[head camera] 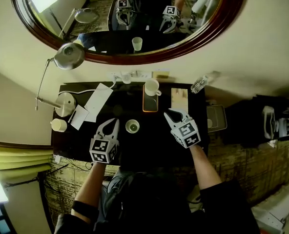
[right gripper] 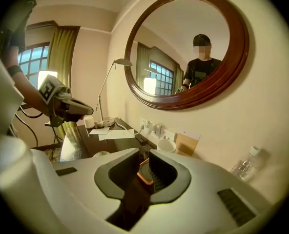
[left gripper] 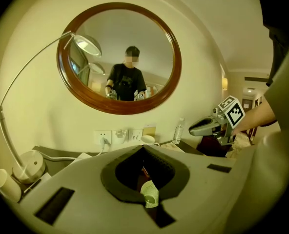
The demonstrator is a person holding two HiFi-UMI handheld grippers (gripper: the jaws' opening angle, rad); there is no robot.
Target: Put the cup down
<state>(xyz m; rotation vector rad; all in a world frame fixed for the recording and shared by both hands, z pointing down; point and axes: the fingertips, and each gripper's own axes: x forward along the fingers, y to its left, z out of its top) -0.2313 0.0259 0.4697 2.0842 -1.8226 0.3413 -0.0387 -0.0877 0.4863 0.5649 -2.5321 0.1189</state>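
Holding both grippers above the dark counter (head camera: 149,147), I touch nothing. Left gripper (head camera: 113,125): jaws together, empty. Right gripper (head camera: 175,114): jaws nearly together with a narrow gap, nothing between them. The cup (head camera: 152,87) stands upright on an orange tray (head camera: 150,106) by the wall, apart from both grippers, so I judge it set down. To finish cleanly I should stay clear of its handle and of the small cup (head camera: 132,126) between my grippers. Room: round mirror (head camera: 95,28) above; lamp (head camera: 70,56), papers (head camera: 98,101) and water bottle (head camera: 199,84) along the wall.
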